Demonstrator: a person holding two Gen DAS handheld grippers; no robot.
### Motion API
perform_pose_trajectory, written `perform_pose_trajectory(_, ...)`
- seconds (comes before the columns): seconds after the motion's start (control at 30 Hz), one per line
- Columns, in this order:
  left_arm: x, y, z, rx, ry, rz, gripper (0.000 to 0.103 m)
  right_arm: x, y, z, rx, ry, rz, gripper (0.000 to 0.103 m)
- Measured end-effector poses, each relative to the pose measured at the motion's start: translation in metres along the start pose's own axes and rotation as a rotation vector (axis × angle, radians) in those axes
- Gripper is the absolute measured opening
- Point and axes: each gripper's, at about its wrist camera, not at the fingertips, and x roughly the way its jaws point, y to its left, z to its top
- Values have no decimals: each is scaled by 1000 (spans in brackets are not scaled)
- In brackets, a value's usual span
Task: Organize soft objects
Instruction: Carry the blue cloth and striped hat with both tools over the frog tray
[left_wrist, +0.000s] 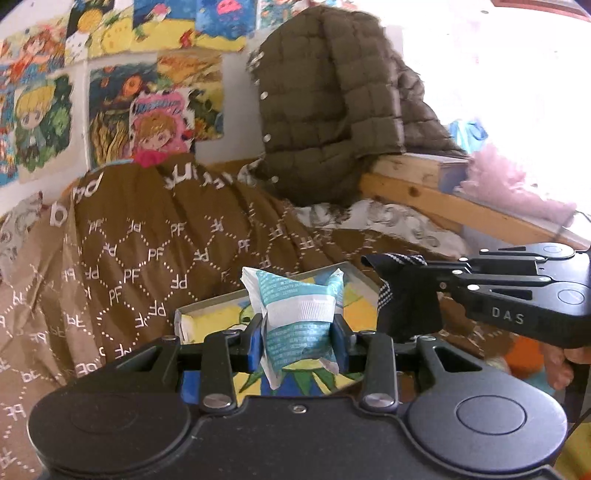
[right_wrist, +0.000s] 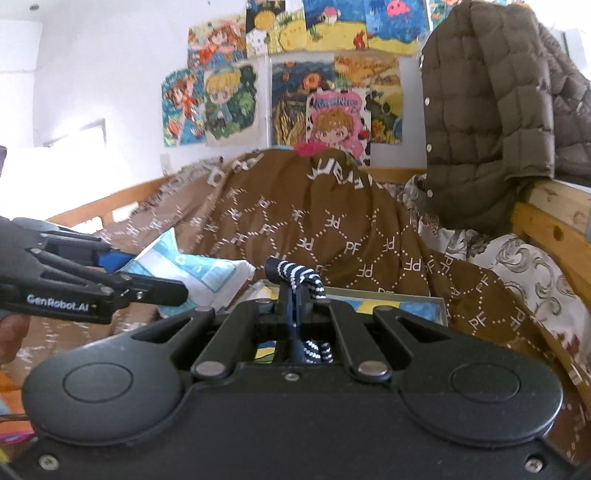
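1. One brown quilt printed with repeated "PF" monograms lies heaped across the bed below a wall of cartoon drawings — the larger lettering on its upper fold is too crumpled to read.
2. The left gripper, stamped "GenRobot.AI" on its side in the right wrist view, is pinching one blue-and-white tissue pack between blue pads; the pack's print is too small to read. The pack hangs above a colourful picture tray resting on the quilt.
3. The right gripper, marked "DAS", is clamped on one navy sock with white dotted stripes — just beside the tissue pack, over the tray's right edge.
4. One olive quilted jacket with snap buttons drapes over the wooden bed frame at the right.
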Motion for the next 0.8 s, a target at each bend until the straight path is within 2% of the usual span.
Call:
perform_pose_trajectory(0.13,45,15,-3,-31,29,3,39,40,-8,-2,6,39,-11,0)
perform_pose_trajectory(0.4,123,32,-32,-86,125,-17,39,91,-25,-33,46,151,-33,0)
perform_pose_trajectory(0.57,151,43,-51,-151,166,-34,39,125,-35,-44,76,245,-27,0)
perform_pose_trajectory(0.8,175,47,-64,-192,219,-50,39,145,-43,-69,85,337,-30,0)
